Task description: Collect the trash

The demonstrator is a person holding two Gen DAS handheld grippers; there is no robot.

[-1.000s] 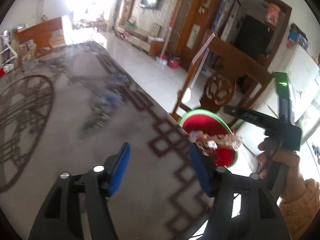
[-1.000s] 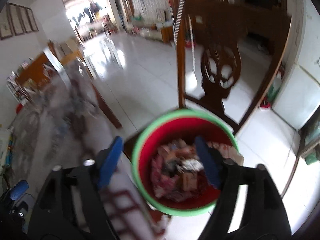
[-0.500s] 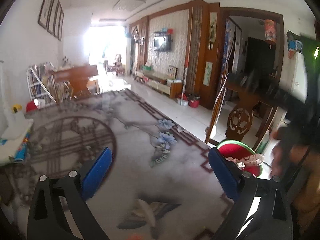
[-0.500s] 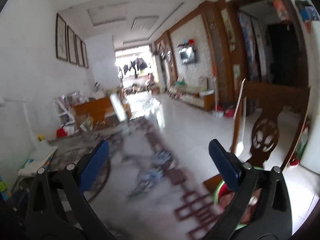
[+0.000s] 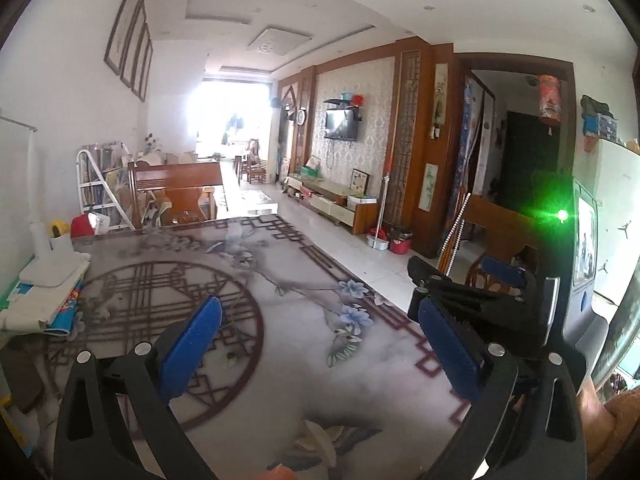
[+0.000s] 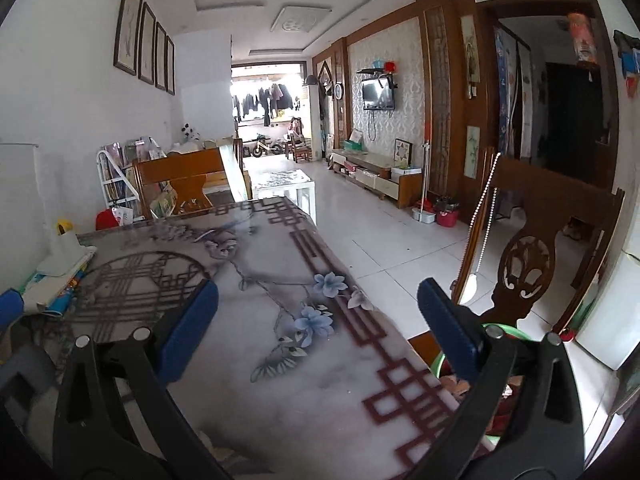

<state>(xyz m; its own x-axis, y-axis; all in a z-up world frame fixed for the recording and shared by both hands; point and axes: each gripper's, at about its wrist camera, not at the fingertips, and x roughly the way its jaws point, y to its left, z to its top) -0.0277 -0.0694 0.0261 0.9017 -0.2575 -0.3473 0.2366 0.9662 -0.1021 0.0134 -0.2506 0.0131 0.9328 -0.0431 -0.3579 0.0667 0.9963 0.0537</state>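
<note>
My left gripper is open and empty above the patterned table. My right gripper is open and empty above the same table; it also shows at the right of the left wrist view. The green-rimmed red trash bin with wrappers inside sits on the floor off the table's right edge, mostly hidden behind my right finger. A small whitish and orange scrap lies on the table near the bottom of the left wrist view.
A wooden chair stands beside the bin at the table's right side. A white lamp base and a pile of papers sit at the table's left edge. White tiled floor lies beyond.
Both grippers have tilted up from over the trash bin to level and drawn back over the table. The bin has dropped to the lower right of the right wrist view.
</note>
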